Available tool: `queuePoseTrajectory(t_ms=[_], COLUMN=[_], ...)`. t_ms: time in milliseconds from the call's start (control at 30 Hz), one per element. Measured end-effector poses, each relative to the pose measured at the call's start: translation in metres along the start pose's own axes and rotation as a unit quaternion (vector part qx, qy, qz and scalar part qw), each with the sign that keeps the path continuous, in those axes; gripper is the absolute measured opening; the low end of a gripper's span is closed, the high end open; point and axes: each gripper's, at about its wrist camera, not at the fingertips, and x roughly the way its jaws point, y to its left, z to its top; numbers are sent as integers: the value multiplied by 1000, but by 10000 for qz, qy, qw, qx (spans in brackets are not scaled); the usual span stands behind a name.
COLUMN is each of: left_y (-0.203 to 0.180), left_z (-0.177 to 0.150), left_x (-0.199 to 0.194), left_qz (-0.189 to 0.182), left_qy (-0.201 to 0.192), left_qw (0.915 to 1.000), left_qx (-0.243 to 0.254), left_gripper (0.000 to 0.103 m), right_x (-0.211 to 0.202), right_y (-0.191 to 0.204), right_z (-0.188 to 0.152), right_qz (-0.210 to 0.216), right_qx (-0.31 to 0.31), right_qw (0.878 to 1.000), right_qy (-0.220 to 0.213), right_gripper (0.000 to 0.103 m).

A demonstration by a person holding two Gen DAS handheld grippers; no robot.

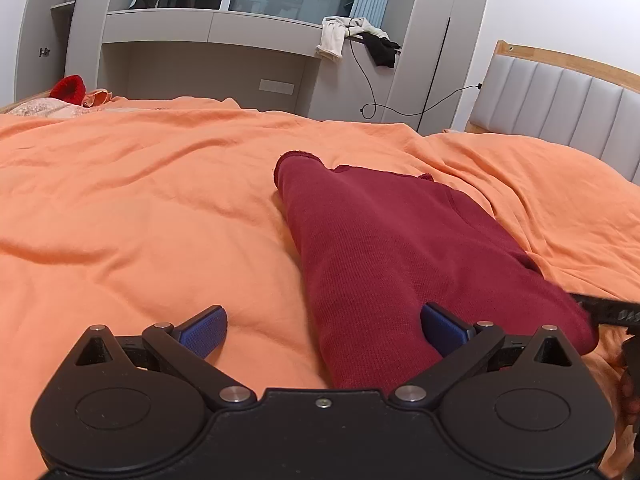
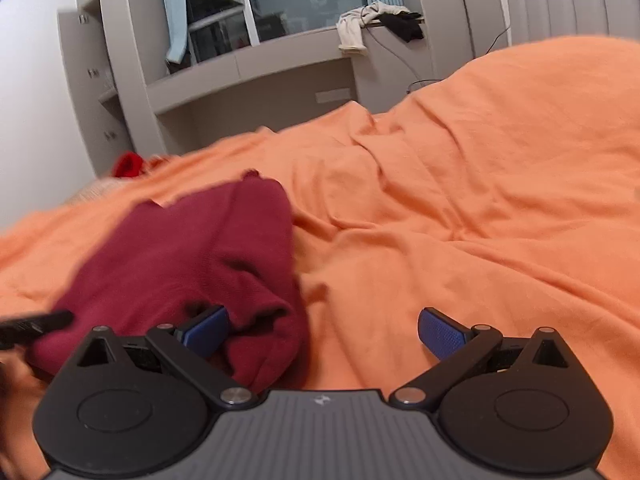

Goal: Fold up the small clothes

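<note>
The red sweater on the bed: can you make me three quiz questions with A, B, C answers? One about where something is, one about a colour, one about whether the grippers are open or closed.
1. Where does the sweater lie?
A. on the shelf
B. on the bedcover
C. on the floor

2. What colour is the bedcover?
A. orange
B. green
C. white

3. How is the left gripper?
A. shut on the sweater
B. shut on nothing
C. open

Answers:
1. B, the sweater rests flat on the bedcover in both views.
2. A, the cover is orange all around the sweater.
3. C, its blue pads stand wide apart, one over the bedcover and one over the sweater. The right gripper is open too.
</note>
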Motion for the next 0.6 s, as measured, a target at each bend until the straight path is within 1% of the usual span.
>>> queuePoseTrajectory(t_ms=[67,167,200,233,333,433,600], left_y=[1,2,2,2,2,2,2], left_z=[0,0,-1,-1,-1,-1,-1], left_x=[0,0,0,0,0,0,0], left_qz=[-23,-35,-38,-36,-37,-35,-30], left_qy=[8,9,6,3,6,5,4], left_qw=[10000,10000,10000,10000,10000,10000,10000], left_qx=[-33,-49,-51,-50,-52,-49,-51], left_gripper=[103,103,103,103,103,103,103], right_x=[-3,-2,1,5,23,29,35], right_y=[-9,-20,-23,-25,-30,-32,-26], right_z=[2,5,5,5,1,-3,-1], right_qz=[599,1448,1647,1750,1742,1738,1579], right_qx=[472,1202,1381,1546,1923,2060,1990], right_qw=[9971,9821,9765,9719,9636,9611,9663], right_qy=[22,109,181,276,647,609,405], right_gripper=[103,103,103,103,103,103,103])
